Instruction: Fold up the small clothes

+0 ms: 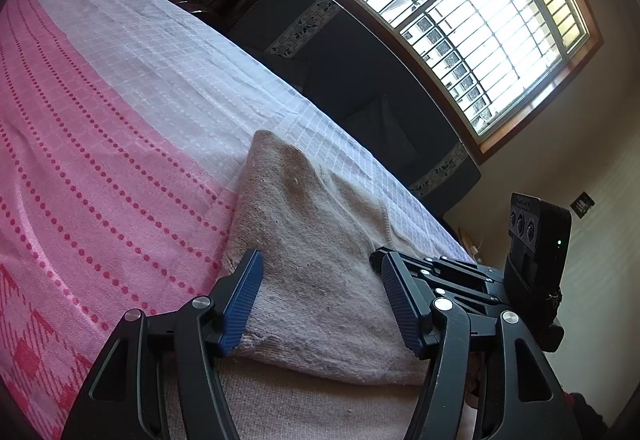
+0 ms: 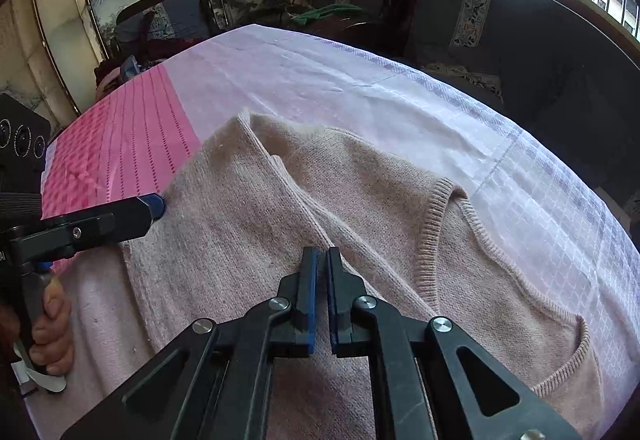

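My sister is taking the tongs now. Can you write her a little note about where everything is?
Left tongs: open, hovering over the beige sweater, nothing held.
Right tongs: shut, tips at a raised fold ridge in the middle of the sweater; can't tell if knit is pinched.
Sweater: on the pink and white cloth, one side folded over, ribbed neckline to the right.
Left to do: finish folding it smaller.

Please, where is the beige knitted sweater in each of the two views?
Left wrist view: beige sweater, lower centre, between the open fingers of the left gripper.
Right wrist view: sweater fills the centre and lower right.
Shared landmark: pink dotted cloth left of it.
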`<state>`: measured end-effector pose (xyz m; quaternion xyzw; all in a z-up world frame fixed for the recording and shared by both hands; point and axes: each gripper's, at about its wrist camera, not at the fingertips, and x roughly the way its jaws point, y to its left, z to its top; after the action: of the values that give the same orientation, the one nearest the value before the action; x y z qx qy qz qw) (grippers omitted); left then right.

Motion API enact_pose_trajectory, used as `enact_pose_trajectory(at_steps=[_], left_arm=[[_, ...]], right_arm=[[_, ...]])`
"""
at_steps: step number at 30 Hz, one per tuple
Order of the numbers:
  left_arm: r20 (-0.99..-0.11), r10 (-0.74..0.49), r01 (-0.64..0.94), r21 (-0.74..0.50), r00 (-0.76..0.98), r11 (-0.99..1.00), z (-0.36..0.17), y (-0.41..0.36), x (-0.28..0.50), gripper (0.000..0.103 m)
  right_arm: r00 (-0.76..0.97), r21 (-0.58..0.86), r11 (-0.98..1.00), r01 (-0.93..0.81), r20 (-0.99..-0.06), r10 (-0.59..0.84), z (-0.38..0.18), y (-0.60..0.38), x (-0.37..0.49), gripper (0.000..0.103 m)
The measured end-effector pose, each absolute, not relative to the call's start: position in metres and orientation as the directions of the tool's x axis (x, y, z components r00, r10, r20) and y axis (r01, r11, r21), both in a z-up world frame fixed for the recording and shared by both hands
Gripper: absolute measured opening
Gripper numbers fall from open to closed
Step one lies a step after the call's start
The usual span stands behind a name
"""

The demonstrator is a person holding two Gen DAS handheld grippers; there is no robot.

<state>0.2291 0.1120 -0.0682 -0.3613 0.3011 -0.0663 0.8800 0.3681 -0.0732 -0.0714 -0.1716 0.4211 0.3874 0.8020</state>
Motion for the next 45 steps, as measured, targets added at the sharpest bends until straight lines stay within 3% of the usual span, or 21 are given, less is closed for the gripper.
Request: enact_pose_trajectory(at_steps=[2,3,4,6,10,14,20,21,22,25,30,36,39,42,45], left_arm=[[-0.482,-0.334,-0.101,-0.676,0.81,0.73,-0.068,0.112,0.229,0.063],[-0.482,-0.335,-0.1,-0.675,0.81,0.731,-0.068,0.112,0.229,0.063],[-0.482,-0.335,-0.099,-0.675,0.81,0.731,-0.068,0.112,0.228,0.064],[-0.483,-0.335,-0.1,-0.674,0.809,0.732,-0.068,0.111,0.228,0.064],[-0.483,-0.335,-0.098,-0.673,0.809,0.733,-0.067,0.11,0.227,0.064],[-0.483,-0.335,-0.098,-0.673,0.809,0.733,-0.067,0.11,0.227,0.065],[-0.484,-0.336,-0.094,-0.669,0.808,0.737,-0.065,0.108,0.228,0.066],[-0.484,-0.336,-0.094,-0.669,0.808,0.737,-0.065,0.108,0.228,0.066],[-0.484,-0.336,-0.094,-0.669,0.808,0.737,-0.065,0.108,0.228,0.067],[-0.485,-0.338,-0.091,-0.667,0.807,0.739,-0.064,0.106,0.229,0.068],[-0.486,-0.339,-0.088,-0.664,0.806,0.742,-0.064,0.105,0.23,0.069],[-0.485,-0.339,-0.087,-0.664,0.806,0.743,-0.064,0.105,0.23,0.07],[-0.485,-0.342,-0.083,-0.662,0.805,0.745,-0.064,0.105,0.23,0.071],[-0.483,-0.345,-0.079,-0.663,0.805,0.745,-0.064,0.106,0.231,0.072],[-0.484,-0.344,-0.08,-0.662,0.805,0.745,-0.064,0.106,0.231,0.073]], right_arm=[[0.342,0.054,0.644,-0.763,-0.811,0.474,-0.072,-0.073,0.37,0.011],[0.35,0.044,0.648,-0.76,-0.813,0.466,-0.072,-0.073,0.371,0.019],[0.358,0.037,0.653,-0.757,-0.812,0.461,-0.071,-0.073,0.371,0.043],[0.358,0.036,0.649,-0.76,-0.81,0.464,-0.071,-0.073,0.371,0.068],[0.376,-0.002,0.63,-0.776,-0.805,0.46,-0.074,-0.072,0.364,0.04],[0.408,0.005,0.649,-0.761,-0.774,0.484,-0.063,-0.081,0.364,0.037],[0.355,0.036,0.646,-0.763,-0.811,0.464,-0.074,-0.086,0.373,0.037],[0.344,0.048,0.643,-0.765,-0.813,0.47,-0.075,-0.085,0.373,0.029],[0.342,0.045,0.634,-0.772,-0.812,0.474,-0.074,-0.085,0.373,0.013],[0.376,-0.021,0.622,-0.783,-0.813,0.445,-0.073,-0.079,0.366,0.007],[0.458,-0.077,0.65,-0.756,-0.772,0.441,-0.064,-0.078,0.362,0.005],[0.453,-0.071,0.663,-0.745,-0.784,0.425,-0.073,-0.073,0.37,0.005],[0.434,0.025,0.681,-0.732,-0.753,0.494,-0.065,-0.089,0.374,0.008],[0.493,0.157,0.743,-0.651,-0.656,0.571,-0.037,-0.129,0.377,0.011],[0.537,0.224,0.805,-0.549,-0.644,0.545,-0.022,-0.177,0.37,0.013]])
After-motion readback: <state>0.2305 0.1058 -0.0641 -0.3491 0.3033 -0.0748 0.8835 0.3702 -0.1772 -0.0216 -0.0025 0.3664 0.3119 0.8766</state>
